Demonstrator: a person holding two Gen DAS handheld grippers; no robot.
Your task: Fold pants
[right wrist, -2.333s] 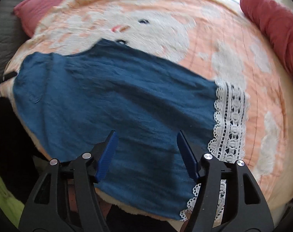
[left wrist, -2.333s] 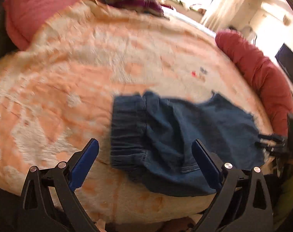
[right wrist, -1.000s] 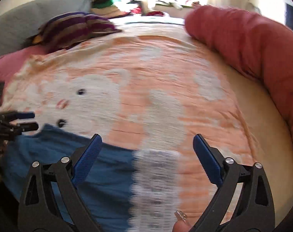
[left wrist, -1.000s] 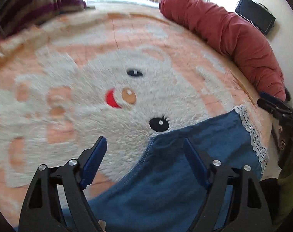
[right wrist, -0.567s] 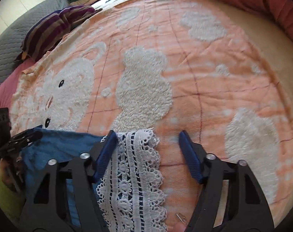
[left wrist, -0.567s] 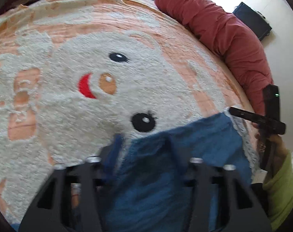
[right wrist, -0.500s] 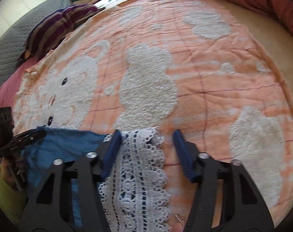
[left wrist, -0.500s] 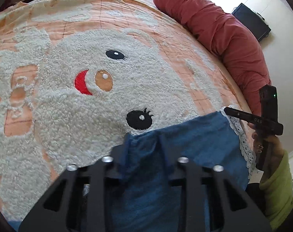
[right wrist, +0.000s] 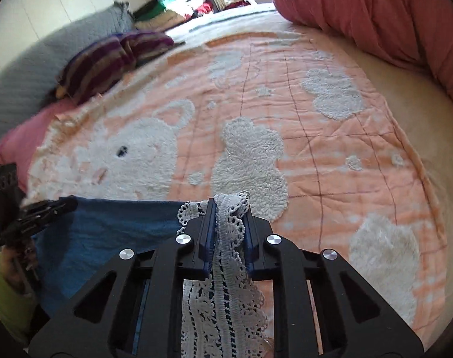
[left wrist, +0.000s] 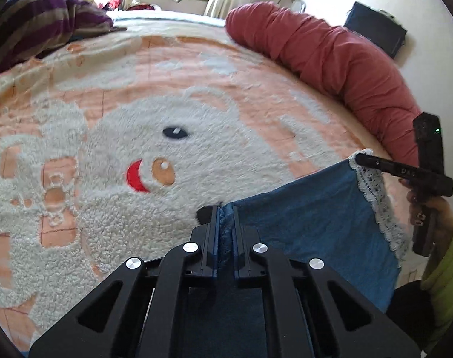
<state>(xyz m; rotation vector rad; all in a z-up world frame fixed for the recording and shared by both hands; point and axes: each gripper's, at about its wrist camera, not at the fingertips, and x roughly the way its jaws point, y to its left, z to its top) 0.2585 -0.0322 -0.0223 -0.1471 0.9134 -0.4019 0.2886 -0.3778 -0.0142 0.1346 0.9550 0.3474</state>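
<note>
Pants (left wrist: 313, 220) hang stretched between your two grippers above the bed (left wrist: 196, 68). Your left gripper (left wrist: 225, 217) has its jaws clenched on the blue edge; your right gripper (right wrist: 228, 220) pinches the lace hem (right wrist: 226, 268). Expect light, limp cloth; that openwork lace could snag, so grip beside it.

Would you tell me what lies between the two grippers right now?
The blue pants span it in both wrist views, from the left gripper to the right gripper, which pinches the lace hem.
</note>
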